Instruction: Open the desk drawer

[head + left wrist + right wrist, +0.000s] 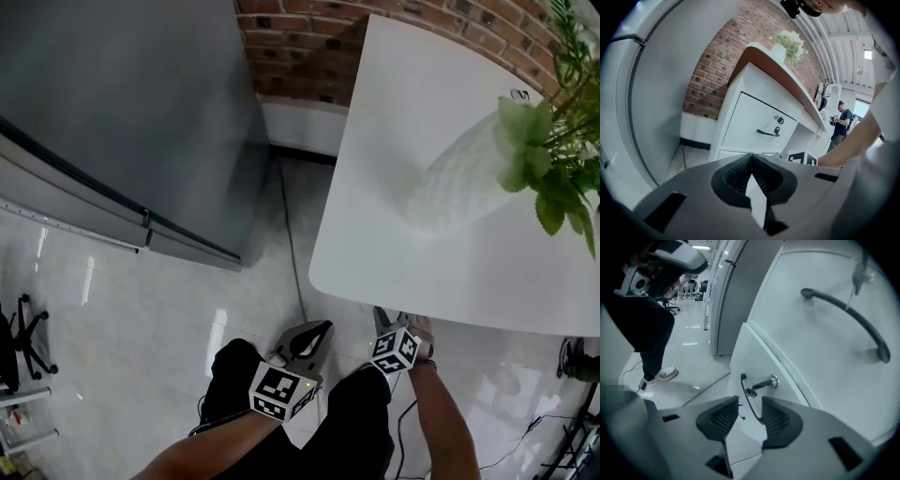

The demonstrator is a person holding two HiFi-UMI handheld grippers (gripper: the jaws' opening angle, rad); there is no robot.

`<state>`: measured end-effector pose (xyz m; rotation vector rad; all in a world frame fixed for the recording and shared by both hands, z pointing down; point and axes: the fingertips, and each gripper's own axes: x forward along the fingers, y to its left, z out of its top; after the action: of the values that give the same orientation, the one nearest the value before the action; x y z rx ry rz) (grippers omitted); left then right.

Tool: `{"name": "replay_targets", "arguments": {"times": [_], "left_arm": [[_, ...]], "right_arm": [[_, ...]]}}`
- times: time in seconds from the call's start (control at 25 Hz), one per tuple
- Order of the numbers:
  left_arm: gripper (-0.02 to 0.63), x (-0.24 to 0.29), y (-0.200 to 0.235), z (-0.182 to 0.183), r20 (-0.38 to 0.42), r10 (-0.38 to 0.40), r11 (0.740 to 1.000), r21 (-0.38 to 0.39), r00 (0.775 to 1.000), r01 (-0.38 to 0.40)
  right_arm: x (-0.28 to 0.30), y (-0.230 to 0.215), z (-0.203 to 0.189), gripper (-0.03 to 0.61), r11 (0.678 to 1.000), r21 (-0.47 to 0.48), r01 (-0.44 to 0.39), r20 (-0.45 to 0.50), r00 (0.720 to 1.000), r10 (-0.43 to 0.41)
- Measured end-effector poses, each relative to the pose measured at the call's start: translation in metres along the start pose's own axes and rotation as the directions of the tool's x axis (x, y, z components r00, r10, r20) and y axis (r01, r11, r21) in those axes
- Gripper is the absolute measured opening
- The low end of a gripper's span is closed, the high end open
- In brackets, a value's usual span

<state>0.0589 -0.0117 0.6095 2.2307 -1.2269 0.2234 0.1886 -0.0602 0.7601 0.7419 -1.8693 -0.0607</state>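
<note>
Head view: the desk fills the upper right, with a plant at the right edge and a cabinet at upper left. The left gripper and right gripper sit low centre, the right just below the desk edge.

Left gripper view: jaws together, nothing between them. The drawer is at centre, closed, with its handle untouched.

Right gripper view: jaws apart, gripping nothing. A thin handle and a key show in the gap, clear of the pads. A larger handle is at upper right.
</note>
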Motion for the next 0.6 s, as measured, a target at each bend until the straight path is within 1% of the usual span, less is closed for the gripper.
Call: {"name": "replay_targets", "arguments": {"times": [0.08, 0.16, 0.28, 0.32, 0.44, 0.56, 0.6], "left_arm": [[0.008, -0.001, 0.006, -0.003, 0.000, 0.003, 1.000, -0.009, 1.000, -0.003], [0.008, -0.001, 0.010, -0.006, 0.001, 0.003, 1.000, -0.020, 1.000, -0.003], [0.008, -0.002, 0.009, -0.009, 0.002, 0.003, 0.999, -0.034, 1.000, -0.003], [0.008, -0.002, 0.008, -0.008, 0.003, 0.002, 0.999, -0.035, 1.000, -0.002], [0.008, -0.003, 0.006, -0.009, 0.002, 0.001, 0.999, -0.046, 1.000, -0.001], [0.008, -0.005, 0.013, -0.008, 0.010, 0.006, 0.999, -0.053, 1.000, -0.005], [0.008, -0.005, 0.016, -0.007, 0.016, 0.007, 0.999, -0.052, 1.000, -0.007]], "right_arm": [[0.009, -0.001, -0.001, 0.160, 0.999, -0.030, 0.012, -0.017, 1.000, -0.013], [0.018, 0.002, 0.000, 0.151, 0.994, -0.109, 0.010, -0.037, 0.999, -0.014], [0.027, 0.009, -0.003, 0.139, 0.973, -0.233, 0.003, -0.070, 0.997, -0.020], [0.029, 0.010, -0.004, 0.128, 0.967, -0.256, 0.002, -0.080, 0.997, -0.023], [0.036, 0.015, -0.009, 0.126, 0.953, -0.303, -0.008, -0.117, 0.993, -0.029], [0.042, 0.015, -0.009, 0.093, 0.939, -0.343, 0.009, -0.134, 0.989, -0.058], [0.043, 0.015, -0.009, 0.091, 0.937, -0.349, 0.019, -0.135, 0.988, -0.070]]}}
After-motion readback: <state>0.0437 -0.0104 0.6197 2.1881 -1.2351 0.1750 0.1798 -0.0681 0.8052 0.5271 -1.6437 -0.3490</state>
